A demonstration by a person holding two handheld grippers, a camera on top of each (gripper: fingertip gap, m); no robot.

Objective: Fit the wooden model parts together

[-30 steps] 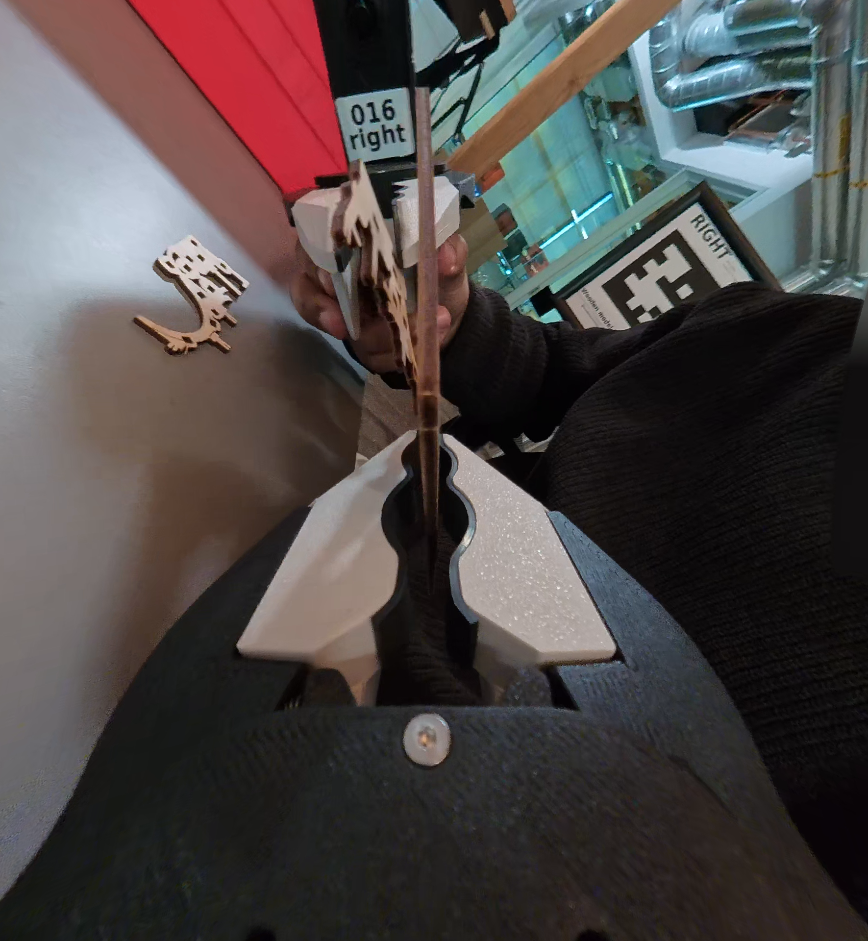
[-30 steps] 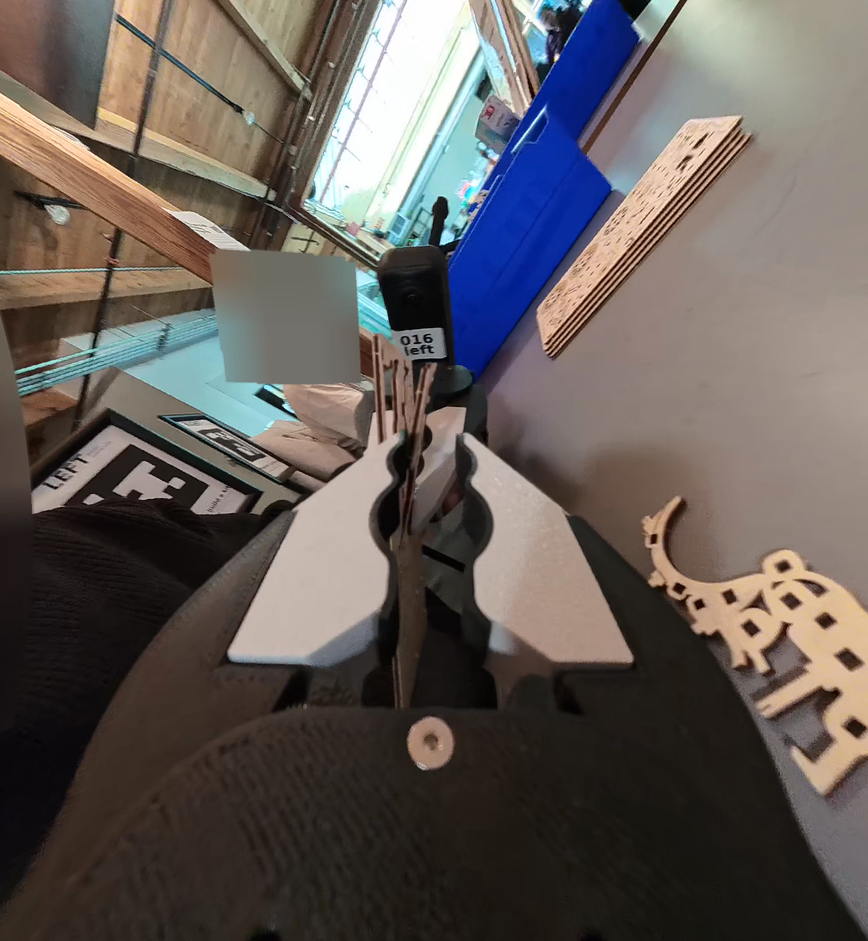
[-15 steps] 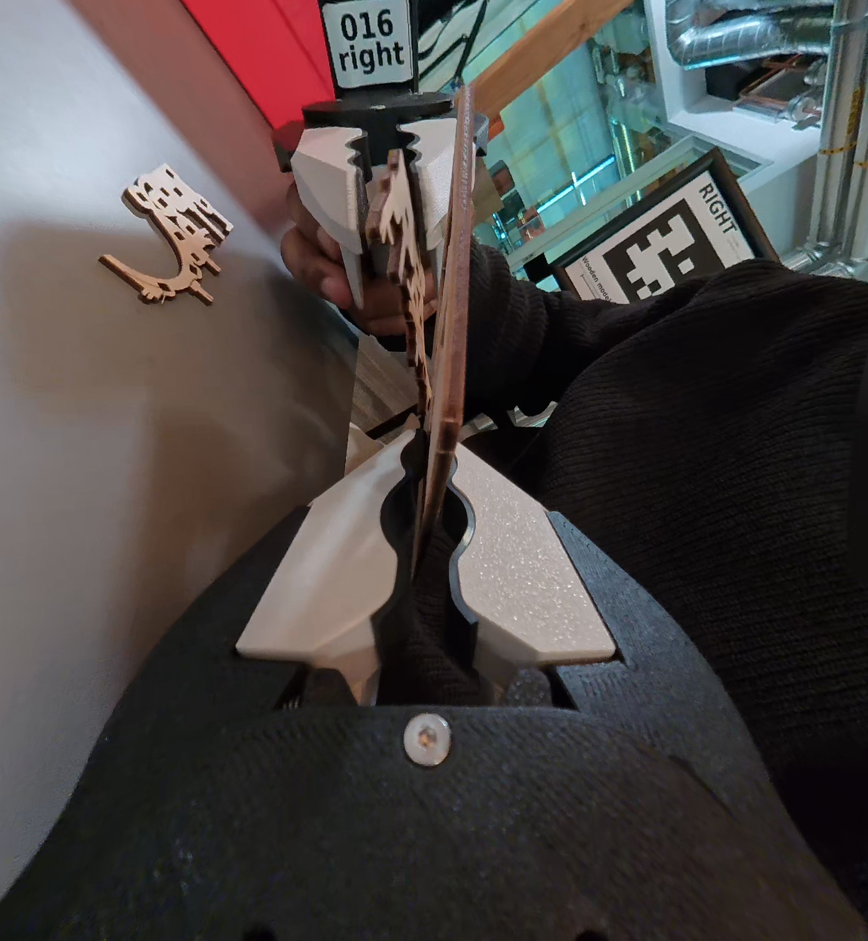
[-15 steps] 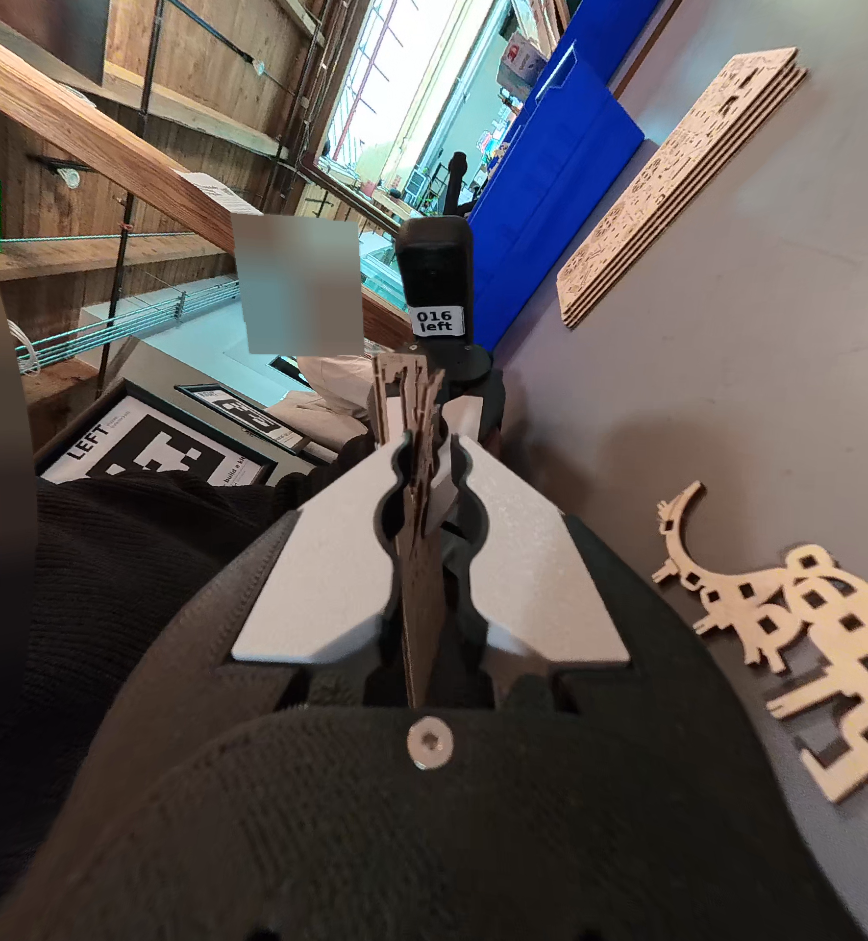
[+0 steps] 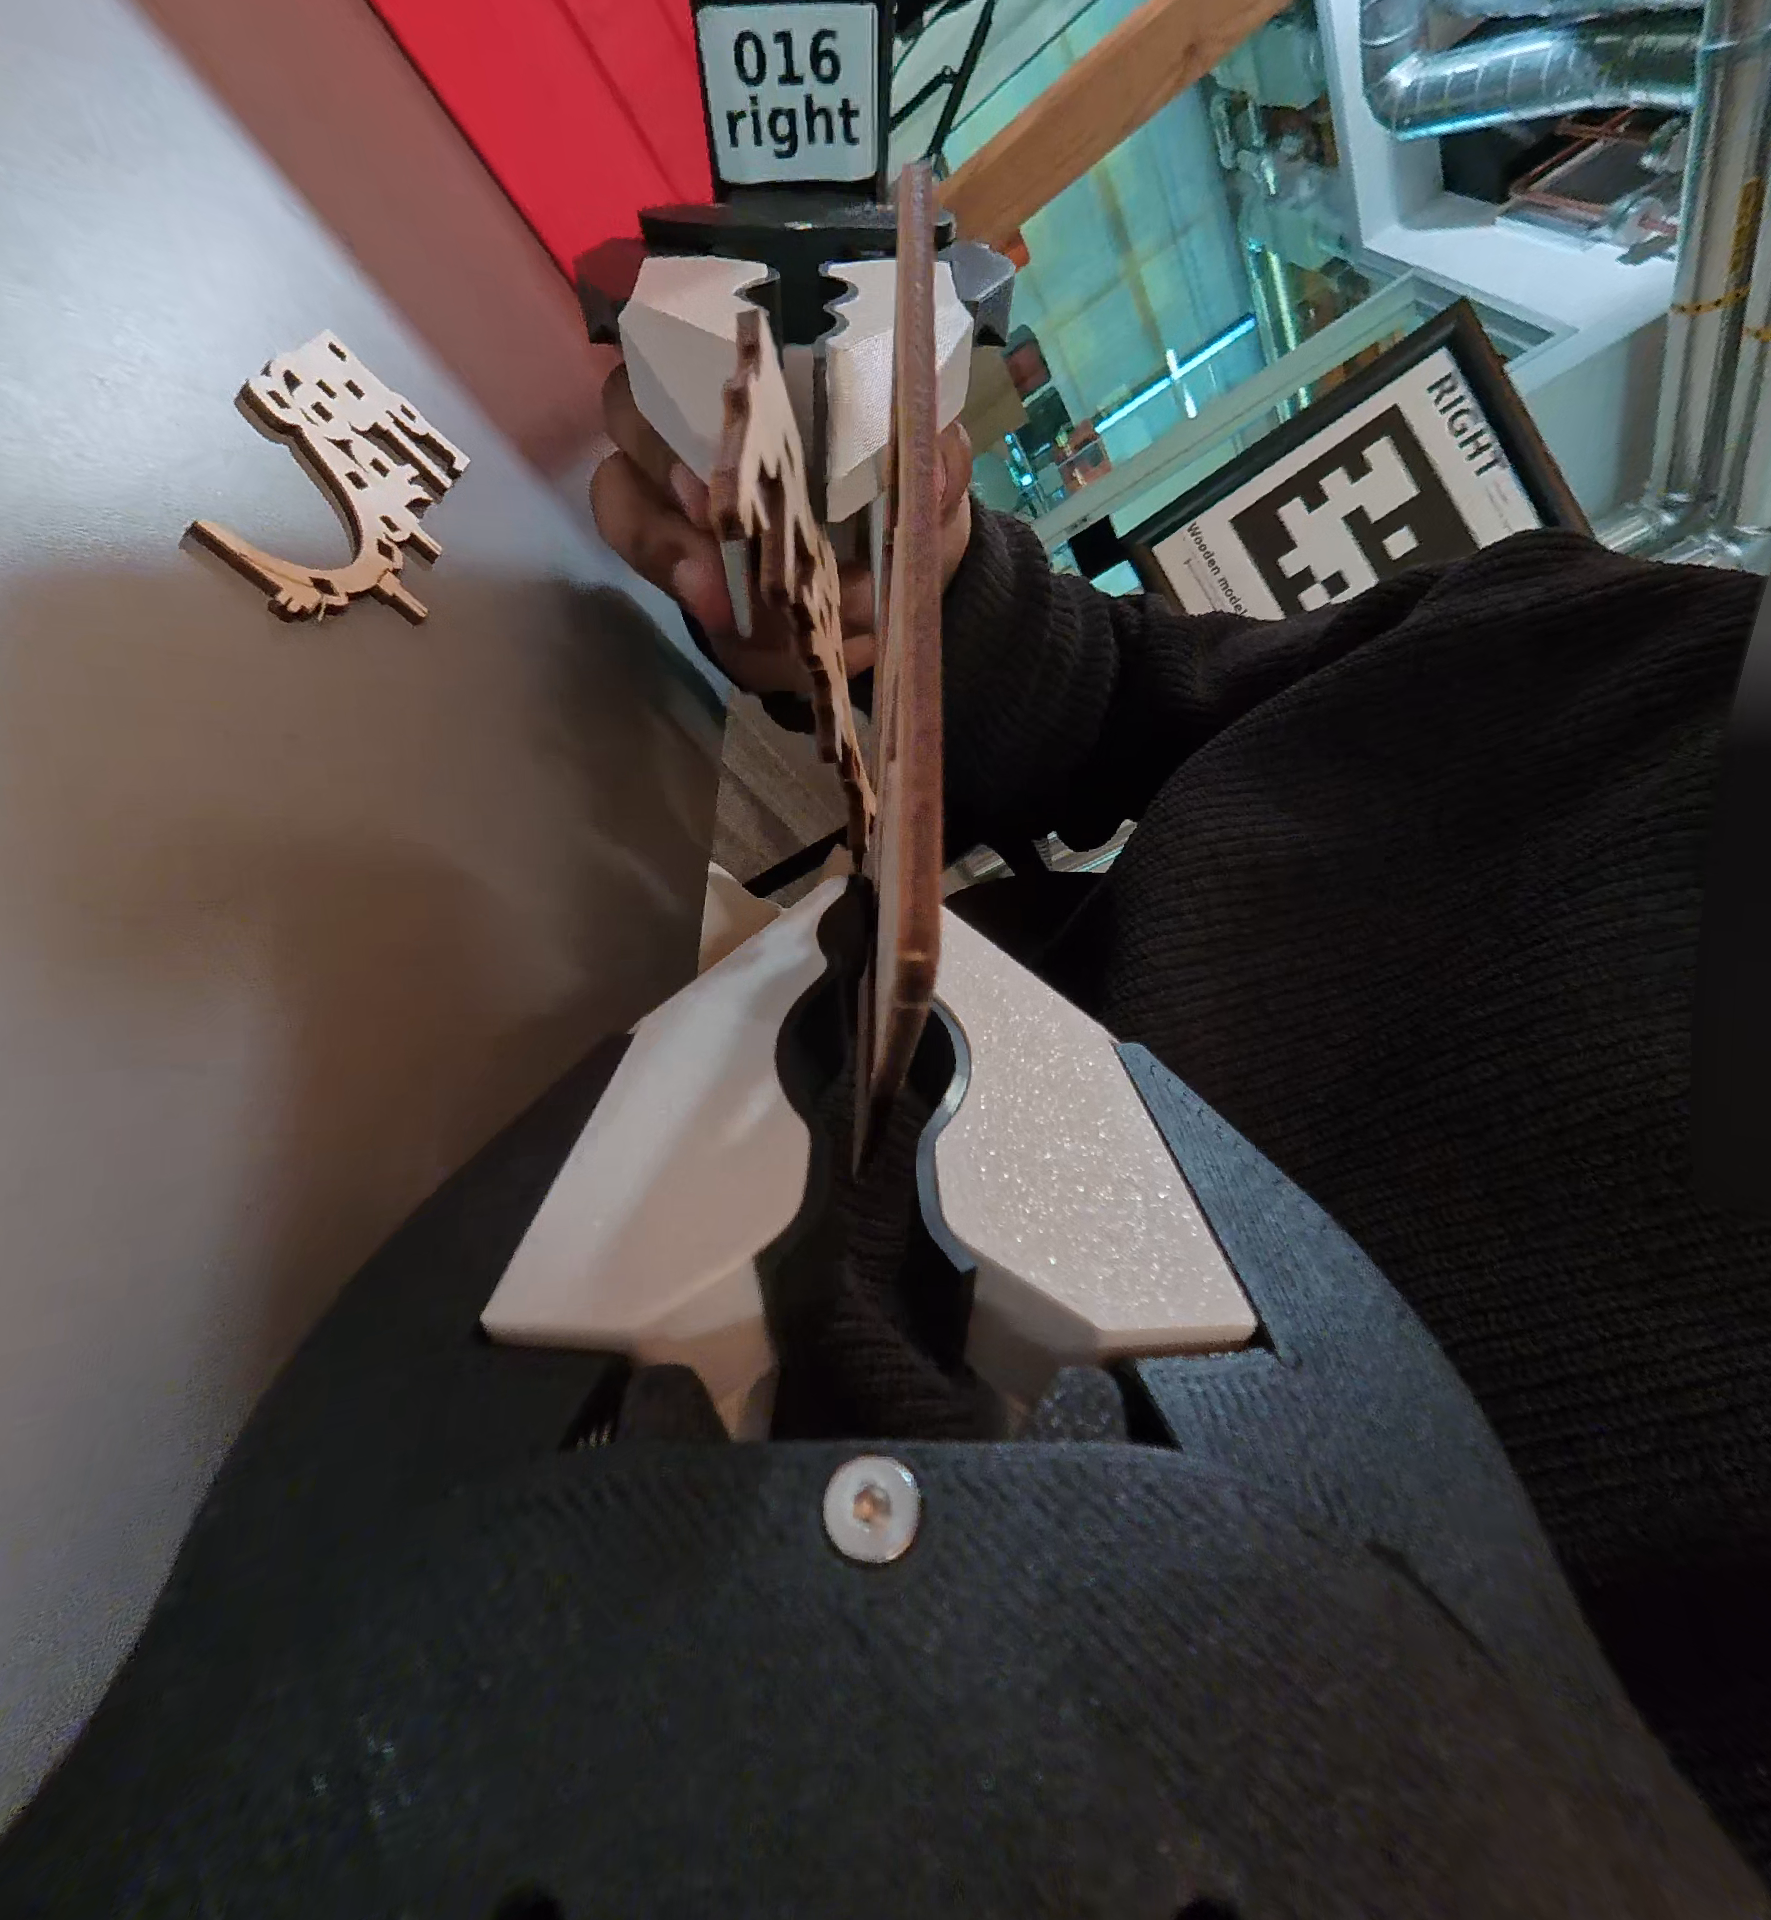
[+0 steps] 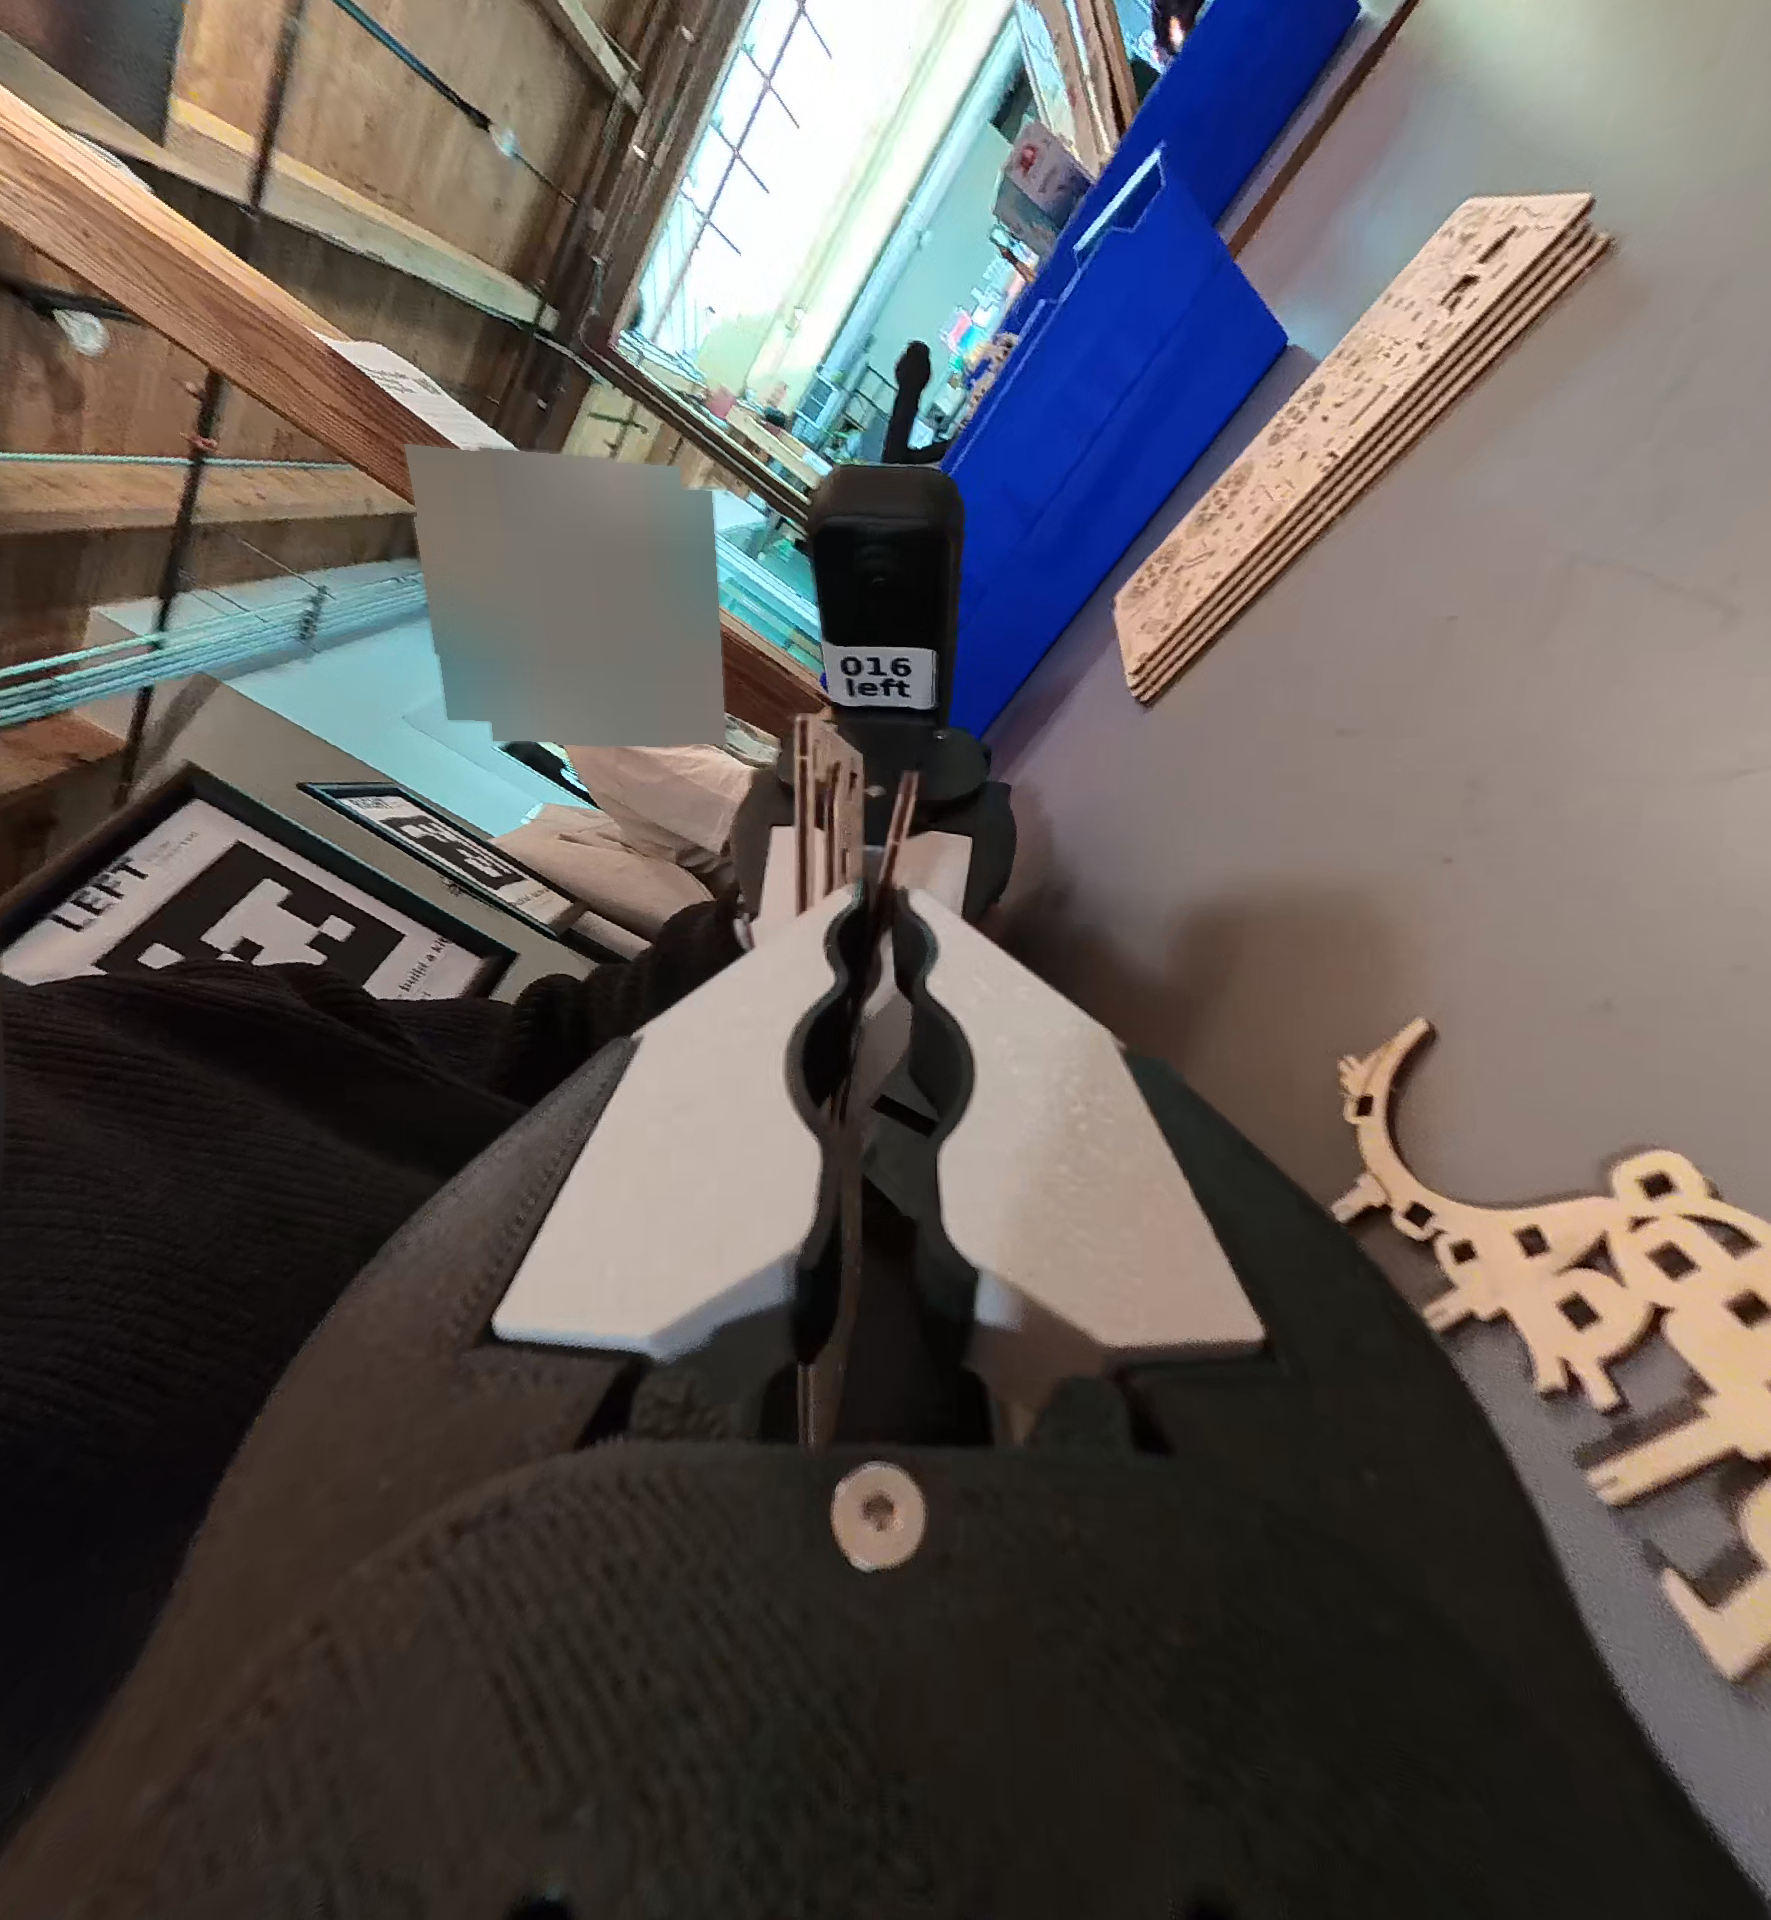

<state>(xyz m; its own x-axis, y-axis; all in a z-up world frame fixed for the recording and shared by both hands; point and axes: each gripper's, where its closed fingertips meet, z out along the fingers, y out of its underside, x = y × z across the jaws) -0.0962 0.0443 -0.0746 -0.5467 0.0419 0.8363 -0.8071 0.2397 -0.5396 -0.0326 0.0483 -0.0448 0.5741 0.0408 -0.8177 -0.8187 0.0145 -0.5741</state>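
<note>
While both clamp parts edge-on | left hand-held gripper: flat panel | right hand-held gripper: jagged piece

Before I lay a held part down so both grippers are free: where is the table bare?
Bare grey table lies between the stacked wooden sheets and the dinosaur cutout. It is crowded where the left gripper and right gripper meet.

L gripper pinches wood panel (edge-on).
</note>
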